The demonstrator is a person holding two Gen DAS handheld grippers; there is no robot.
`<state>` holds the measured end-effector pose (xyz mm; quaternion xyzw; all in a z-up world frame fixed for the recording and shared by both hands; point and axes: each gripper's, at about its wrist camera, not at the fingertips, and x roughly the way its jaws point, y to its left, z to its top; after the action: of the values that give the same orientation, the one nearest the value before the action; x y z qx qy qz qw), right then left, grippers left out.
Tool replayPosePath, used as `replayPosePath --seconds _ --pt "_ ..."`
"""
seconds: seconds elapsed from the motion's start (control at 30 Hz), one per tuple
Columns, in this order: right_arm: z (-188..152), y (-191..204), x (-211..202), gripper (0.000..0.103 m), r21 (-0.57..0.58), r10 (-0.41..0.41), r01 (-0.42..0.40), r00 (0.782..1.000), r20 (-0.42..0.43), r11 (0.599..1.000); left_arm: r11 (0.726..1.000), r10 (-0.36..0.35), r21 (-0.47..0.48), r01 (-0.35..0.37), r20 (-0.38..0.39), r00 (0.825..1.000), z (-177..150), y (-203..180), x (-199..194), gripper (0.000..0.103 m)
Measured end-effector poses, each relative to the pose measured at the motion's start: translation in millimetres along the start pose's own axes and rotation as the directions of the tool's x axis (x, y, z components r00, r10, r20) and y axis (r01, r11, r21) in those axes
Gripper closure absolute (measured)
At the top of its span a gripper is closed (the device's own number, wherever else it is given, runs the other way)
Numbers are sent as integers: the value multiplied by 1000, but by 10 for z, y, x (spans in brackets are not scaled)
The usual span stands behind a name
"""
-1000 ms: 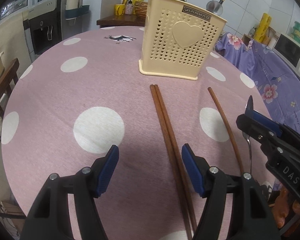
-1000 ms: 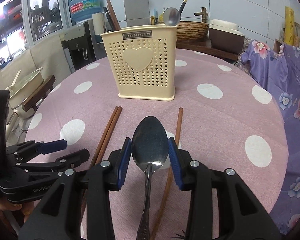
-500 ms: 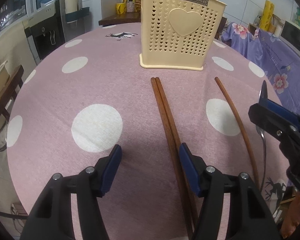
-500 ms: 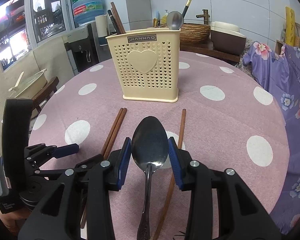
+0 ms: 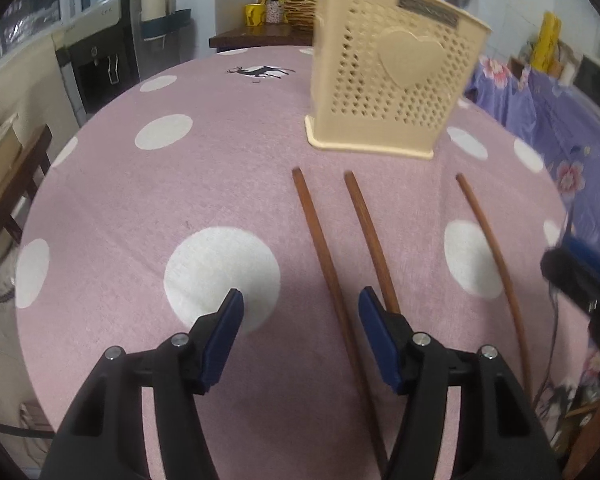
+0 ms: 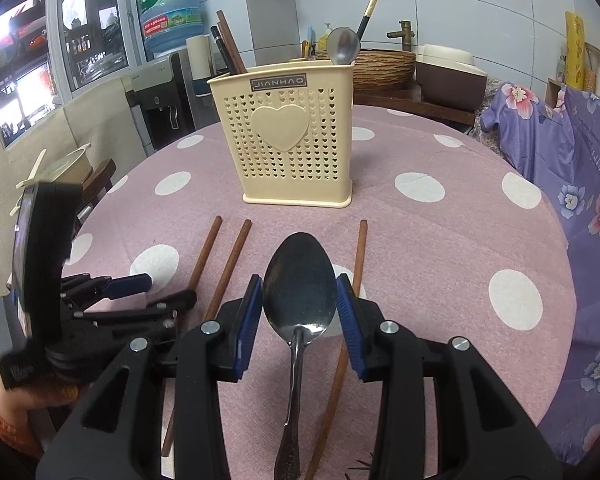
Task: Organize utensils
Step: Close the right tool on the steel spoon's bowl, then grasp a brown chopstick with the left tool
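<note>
The spoon [image 6: 300,280] sits between my right gripper [image 6: 300,312] pads, which flank its bowl; I cannot tell if they press it. Its long axis runs toward the cream holder [image 6: 296,136], bowl leading. I judge it stiff, light and slick, so the neck would grip better. 3 chopsticks lie on the pink tablecloth [image 5: 160,200], tips toward the holder: 1 [image 5: 320,240] lies between my left gripper [image 5: 300,324] jaws, which stand apart and empty, 1 [image 5: 368,236] passes under its right pad, 1 [image 5: 488,240] lies further right. Thin, rigid wood, best pinched mid-length
</note>
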<state>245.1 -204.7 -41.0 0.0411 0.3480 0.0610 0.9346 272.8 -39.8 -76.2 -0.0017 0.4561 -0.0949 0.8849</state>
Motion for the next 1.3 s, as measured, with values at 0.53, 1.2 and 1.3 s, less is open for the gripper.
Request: replayPosePath --seconds 0.53,1.2,1.3 --pt "14 59 13 65 -11 4 -3 1000 7 1000 993 109 47 -109 -3 994 561 -187 430 80" --pt "11 90 35 65 -13 -5 5 1000 0 1000 992 116 42 -116 15 993 570 -222 434 95" --pt "11 89 36 65 -13 -6 6 1000 -1 1000 994 106 33 -106 12 994 581 -203 434 95"
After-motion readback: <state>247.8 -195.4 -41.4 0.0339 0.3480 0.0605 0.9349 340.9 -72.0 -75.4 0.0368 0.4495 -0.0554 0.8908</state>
